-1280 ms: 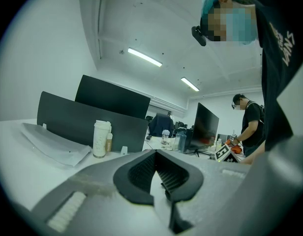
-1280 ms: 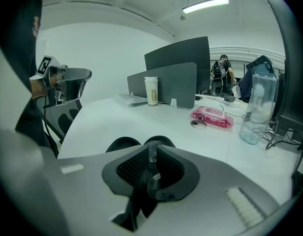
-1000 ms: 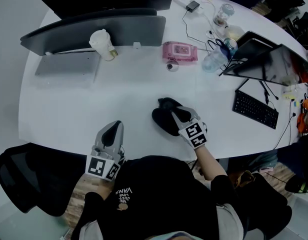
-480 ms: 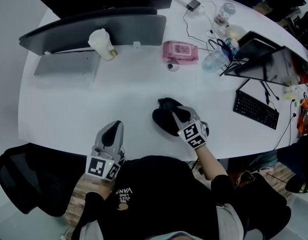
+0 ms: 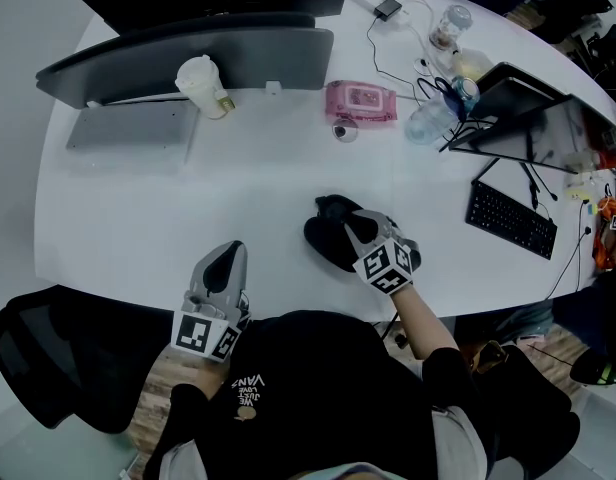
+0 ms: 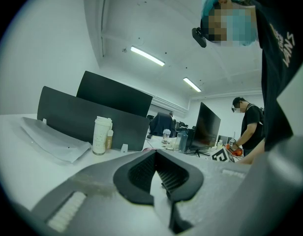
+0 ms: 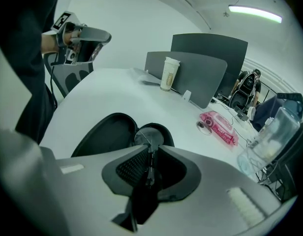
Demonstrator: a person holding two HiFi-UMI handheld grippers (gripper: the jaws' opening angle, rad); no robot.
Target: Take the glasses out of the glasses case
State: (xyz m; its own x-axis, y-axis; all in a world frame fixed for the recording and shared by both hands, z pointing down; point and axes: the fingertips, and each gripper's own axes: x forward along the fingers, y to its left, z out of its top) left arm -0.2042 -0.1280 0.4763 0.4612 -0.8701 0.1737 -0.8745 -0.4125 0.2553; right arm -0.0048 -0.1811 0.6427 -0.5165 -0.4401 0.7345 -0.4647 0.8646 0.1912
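Black case (image 7: 103,135) beneath right gripper (image 7: 150,157), glasses (image 7: 149,136) pinched

One case (image 7: 105,134), one glasses pair (image 7: 149,136)

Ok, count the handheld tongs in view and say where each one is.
2. The left grey handheld tongs hang shut and empty at the white table's near edge; the right grey tongs are over the open black glasses case, shut on the thin-framed glasses.

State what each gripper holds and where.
The right gripper pinches the thin-wire round-lens glasses by a frame wire behind a lens, over the open black oval case. The left gripper holds nothing, jaws together.
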